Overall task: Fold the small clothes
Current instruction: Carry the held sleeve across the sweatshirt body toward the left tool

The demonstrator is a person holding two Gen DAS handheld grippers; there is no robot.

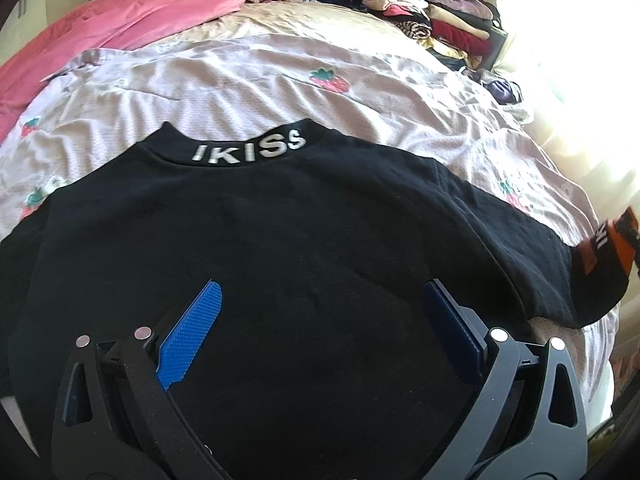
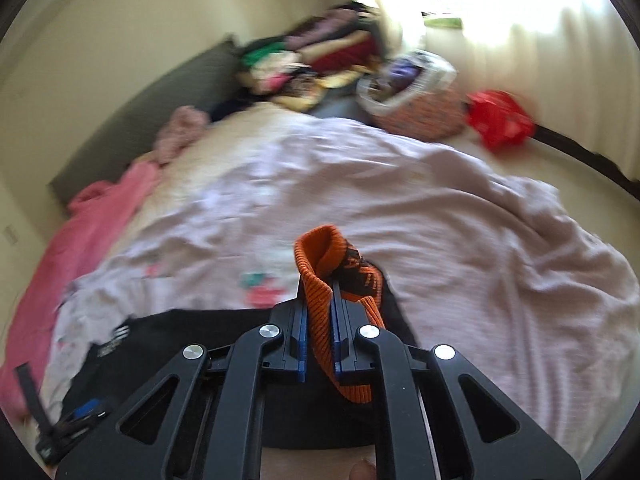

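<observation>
On bed — black top [image 1: 280,240], collar far-pointing

"IKISS" in white on collar [image 1: 249,147] of black top [image 1: 280,248] (cuff lettering unreadable).

A home bedroom is showing here: a bed [image 1: 360,92] is lying under a pale sheet printed with strawberries. Folded clothes [image 1: 432,12] are piling up at its far end, a pink blanket [image 1: 100,36] is sprawling along one side, and daylight is coming through curtains [image 2: 560,40].
</observation>
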